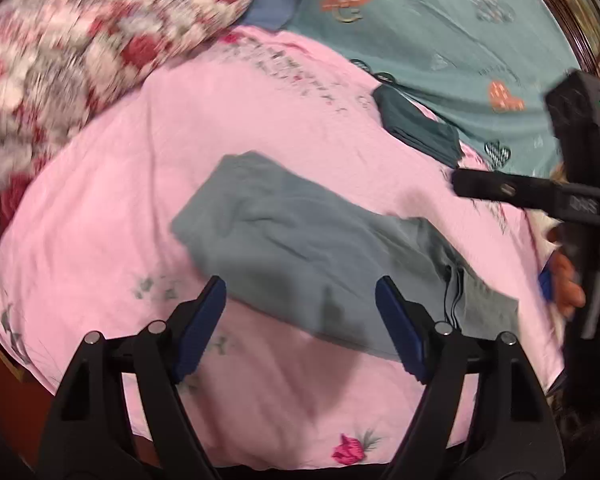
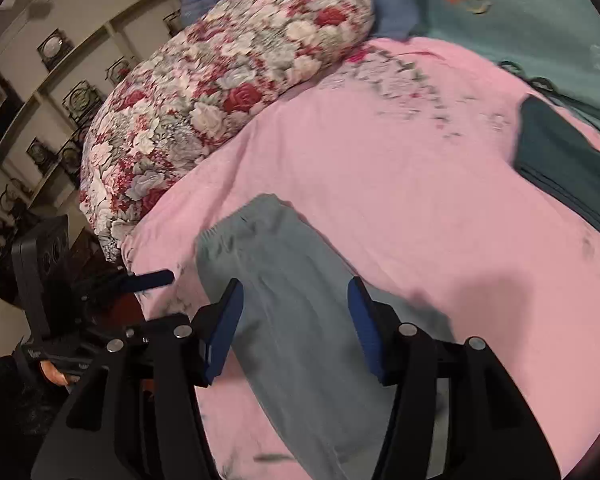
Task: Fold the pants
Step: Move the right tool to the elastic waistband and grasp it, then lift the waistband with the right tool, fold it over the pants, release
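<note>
Lying flat on pink sheet (image 1: 100, 208), grey pants (image 1: 300, 248) stretching lengthwise away from right gripper (image 2: 296, 308), crosswise before left gripper (image 1: 300, 308); both wide open, empty, right nearer.

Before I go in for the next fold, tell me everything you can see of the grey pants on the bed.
The grey pants are soft, wrinkled cloth, lying flat on the pink bedsheet as one long narrow band, apparently legs stacked. A thin dark drawstring dangles near one end, so that looks like the waist. Both grippers are open above the pants, left gripper and right gripper, neither gripping. Apart from them lie the floral pillow and a darker folded garment.
</note>
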`<state>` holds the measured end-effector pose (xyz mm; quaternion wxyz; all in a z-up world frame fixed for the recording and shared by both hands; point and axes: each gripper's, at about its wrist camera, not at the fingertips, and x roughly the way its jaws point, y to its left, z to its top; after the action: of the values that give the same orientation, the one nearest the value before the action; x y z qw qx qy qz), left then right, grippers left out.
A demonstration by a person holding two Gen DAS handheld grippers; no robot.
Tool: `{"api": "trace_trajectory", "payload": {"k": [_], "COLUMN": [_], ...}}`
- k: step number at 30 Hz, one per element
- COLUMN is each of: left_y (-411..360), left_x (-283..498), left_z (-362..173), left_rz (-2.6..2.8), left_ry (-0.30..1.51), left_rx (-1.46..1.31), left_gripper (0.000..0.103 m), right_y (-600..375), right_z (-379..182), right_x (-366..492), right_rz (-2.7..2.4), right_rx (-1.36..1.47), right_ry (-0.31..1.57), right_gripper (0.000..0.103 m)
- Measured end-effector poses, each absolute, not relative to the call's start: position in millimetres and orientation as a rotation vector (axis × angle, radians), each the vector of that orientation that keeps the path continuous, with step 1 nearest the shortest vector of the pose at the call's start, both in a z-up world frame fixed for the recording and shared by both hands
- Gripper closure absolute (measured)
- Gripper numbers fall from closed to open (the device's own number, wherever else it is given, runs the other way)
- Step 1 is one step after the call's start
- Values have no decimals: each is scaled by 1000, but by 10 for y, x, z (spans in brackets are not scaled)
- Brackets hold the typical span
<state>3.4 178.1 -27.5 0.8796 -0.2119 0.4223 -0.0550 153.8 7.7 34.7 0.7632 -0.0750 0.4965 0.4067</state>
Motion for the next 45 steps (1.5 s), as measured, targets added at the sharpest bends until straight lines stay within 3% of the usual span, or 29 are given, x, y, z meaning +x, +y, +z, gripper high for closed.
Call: {"api": "trace_trajectory", "payload": {"k": [6,14,18,25,33,34,35,36,37,38,41,45], "left_y": [2103,2165,2180,2197,2134,2118,2100,2085,2084,2094,2087,1969], "left_x": [200,461,475,480,651,667,682,687,694,703,677,590], "left_z": [-530,-700,-713,-706,-733,-738,-753,-768,-791,-818,-785,-565], "left_rz": [-113,-75,-48,-38,-62,-74,-92,-92,-96,-108,-108,-114], "left_ry": [930,942,942,923,907,908,918,928,941,953,932,878], "left_rx": [-581,-615,-586,-554,-573,-578,-580,-567,-568,-585,-585,-524], "left_gripper": [26,26,26,24,24,31,49,60,82,88,92,92], "right_y": [1278,1698,1691,1396,1398,1396,1402,1410,1409,1407,1401,1299], "right_z": [-166,-626,-615,-347,-413,-430,-450,-460,-462,-457,-404,-212], "right_x": [2106,2194,2137,2162,2186,2203,2213,2212,2211,2205,2156,2113], "right_rz": [939,989,1019,1080,1080,1071,1065,1061,1061,1063,1084,1098], "right_rx": [-363,-493,-496,-398,-393,-390,-386,-386,-387,-391,-411,-396], "right_ry": [1191,1308,1307,1212,1209,1212,1216,1213,1212,1208,1186,1143], "right_gripper": [47,47,83,86,86,86,86,86,86,86,87,88]}}
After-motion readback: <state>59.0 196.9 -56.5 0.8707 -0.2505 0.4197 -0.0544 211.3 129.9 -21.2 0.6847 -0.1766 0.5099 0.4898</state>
